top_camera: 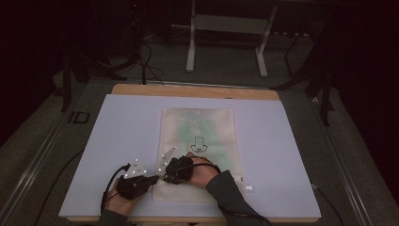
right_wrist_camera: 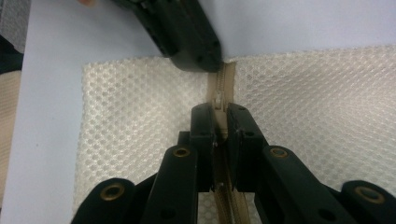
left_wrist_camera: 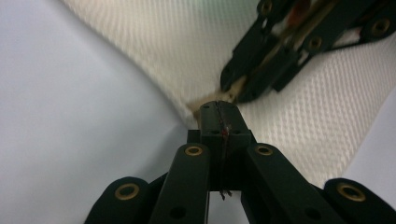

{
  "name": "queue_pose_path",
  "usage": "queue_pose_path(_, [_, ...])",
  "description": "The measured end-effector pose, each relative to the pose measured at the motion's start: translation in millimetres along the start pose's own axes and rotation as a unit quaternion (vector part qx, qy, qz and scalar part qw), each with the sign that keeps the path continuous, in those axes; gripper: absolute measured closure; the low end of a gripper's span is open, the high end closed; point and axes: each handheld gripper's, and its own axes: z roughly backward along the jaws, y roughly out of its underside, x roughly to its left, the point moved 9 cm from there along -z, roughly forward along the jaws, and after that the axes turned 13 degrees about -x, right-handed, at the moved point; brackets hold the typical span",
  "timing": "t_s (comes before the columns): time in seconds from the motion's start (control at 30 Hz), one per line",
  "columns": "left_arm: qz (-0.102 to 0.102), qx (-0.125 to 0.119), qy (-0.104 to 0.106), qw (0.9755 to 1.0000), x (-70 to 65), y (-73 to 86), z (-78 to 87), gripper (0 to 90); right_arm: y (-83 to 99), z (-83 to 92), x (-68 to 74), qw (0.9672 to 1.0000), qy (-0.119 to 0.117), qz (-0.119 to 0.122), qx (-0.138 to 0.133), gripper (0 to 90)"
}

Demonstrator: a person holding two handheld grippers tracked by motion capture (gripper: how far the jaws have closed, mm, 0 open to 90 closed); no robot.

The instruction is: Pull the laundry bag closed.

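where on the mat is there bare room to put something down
The mat is bare left of the mesh bag, right of it out to the mat's right edge, and in the strip beyond the bag's far end. It is crowded at the bag's near-left corner, where the left gripper and right gripper meet.

Probably a lab or recording room: a dim space with a pale mat (top_camera: 117, 141) on a wooden table (top_camera: 195, 91), cables (top_camera: 146, 61) across grey floor upper left, a metal stand (top_camera: 226, 23) at top centre.
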Motion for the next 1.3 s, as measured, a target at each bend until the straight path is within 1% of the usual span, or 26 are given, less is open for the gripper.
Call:
queue_pose_path(0.07, [0.004,-0.008,-0.005,0.9999,3.0,-3.1,-1.5,89.1,0.0,-0.1,0.2,1.0000,0.001,-0.001,-0.001,82.2])
queue_pose_path(0.1, [0.003,-0.009,-0.003,0.9999,3.0,-3.4,-2.7,89.1,0.1,0.0,0.3,1.0000,0.002,-0.001,-0.001,82.2])
queue_pose_path(0.17, [-0.005,-0.006,-0.005,1.0000,3.3,-2.8,-4.5,88.9,0.3,0.0,-0.1,1.0000,0.002,0.000,-0.003,82.2])
queue_pose_path(0.23, [-0.002,-0.014,-0.005,0.9999,3.5,-5.0,-5.6,88.4,0.0,-0.3,0.4,1.0000,0.002,-0.002,-0.003,82.1])
queue_pose_path(0.27, [-0.002,-0.014,-0.004,0.9999,3.8,-5.4,-5.8,87.8,-0.3,-0.6,0.4,1.0000,0.002,-0.001,-0.004,82.2])
queue_pose_path(0.37, [-0.004,-0.011,-0.003,0.9999,3.8,-4.9,-7.5,87.8,-0.8,-1.3,0.4,1.0000,0.003,-0.001,-0.006,82.2])
queue_pose_path(0.43, [-0.006,-0.011,0.002,0.9999,1.9,-5.1,-8.7,87.8,-0.8,-1.3,0.4,1.0000,0.003,-0.001,-0.006,82.1])
queue_pose_path(0.47, [-0.007,-0.009,0.000,0.9999,1.6,-4.8,-9.4,87.8,-0.9,-1.4,0.5,1.0000,0.002,-0.002,-0.006,82.2])
queue_pose_path(0.53, [-0.002,0.001,-0.009,1.0000,4.2,-2.2,-11.5,88.7,-0.9,-1.5,0.5,1.0000,0.003,-0.002,-0.007,82.2])
queue_pose_path(0.6, [0.005,0.006,-0.007,0.9999,5.1,0.1,-13.3,89.1,-1.2,-1.7,0.4,1.0000,0.003,0.000,-0.005,82.1])
queue_pose_path(0.67, [0.008,0.007,-0.008,0.9999,5.2,0.9,-14.3,89.3,-1.7,-2.1,0.6,1.0000,0.003,0.003,-0.003,82.1])
queue_pose_path(0.83, [-0.009,0.015,-0.017,0.9997,3.7,1.6,-15.6,89.5,-2.5,-2.3,0.7,0.9999,0.005,0.011,0.005,82.1])
queue_pose_path(0.93, [-0.014,0.015,-0.021,0.9996,3.0,1.7,-15.9,89.6,-2.5,-1.9,1.5,0.9997,0.008,0.016,0.014,82.2])
queue_pose_path(1.13, [-0.011,0.015,-0.022,0.9996,3.0,2.0,-16.0,89.6,-1.1,0.4,1.4,0.9996,0.005,0.017,0.021,82.2])
queue_pose_path(1.3, [-0.010,0.013,-0.023,0.9996,2.9,2.1,-15.8,89.6,0.9,3.1,1.9,0.9995,0.008,0.020,0.025,82.2])
